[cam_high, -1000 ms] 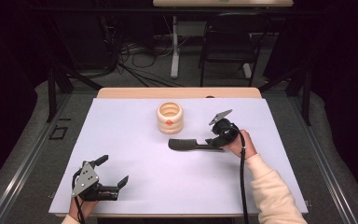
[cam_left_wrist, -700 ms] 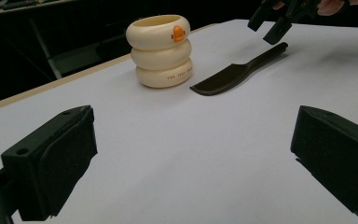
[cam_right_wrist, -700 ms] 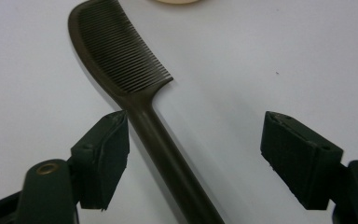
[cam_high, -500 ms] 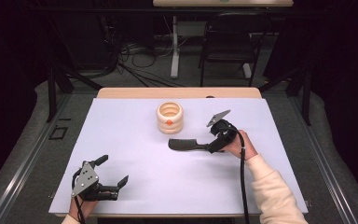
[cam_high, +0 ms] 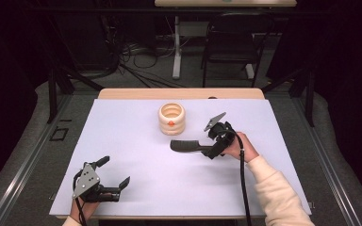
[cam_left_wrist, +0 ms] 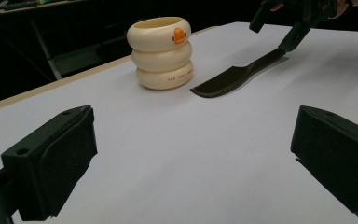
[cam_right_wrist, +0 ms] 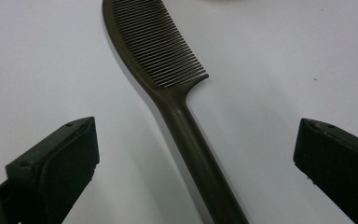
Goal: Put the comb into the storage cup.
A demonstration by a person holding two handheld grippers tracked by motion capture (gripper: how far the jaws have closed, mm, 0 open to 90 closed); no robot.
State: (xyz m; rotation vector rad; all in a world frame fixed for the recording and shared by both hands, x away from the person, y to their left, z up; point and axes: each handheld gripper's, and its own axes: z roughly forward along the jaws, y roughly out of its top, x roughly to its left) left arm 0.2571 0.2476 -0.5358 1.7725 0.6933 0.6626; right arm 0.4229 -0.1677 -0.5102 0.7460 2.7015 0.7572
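Black plastic identified the comb (cam_right_wrist: 177, 93), which lay flat on the white table (cam_high: 122, 141) at about four o'clock from the cream ringed holder (cam_high: 171, 118), near it but apart. The right gripper (cam_right_wrist: 196, 154) had just been opening; its jaws stood spread wide, the comb's handle between them with neither pad pressing. By this evidence, the comb had been released. The left gripper (cam_high: 107, 175) rested at seven o'clock, jaws spread and holding nothing. Small print on the holder's lowest ring was illegible.
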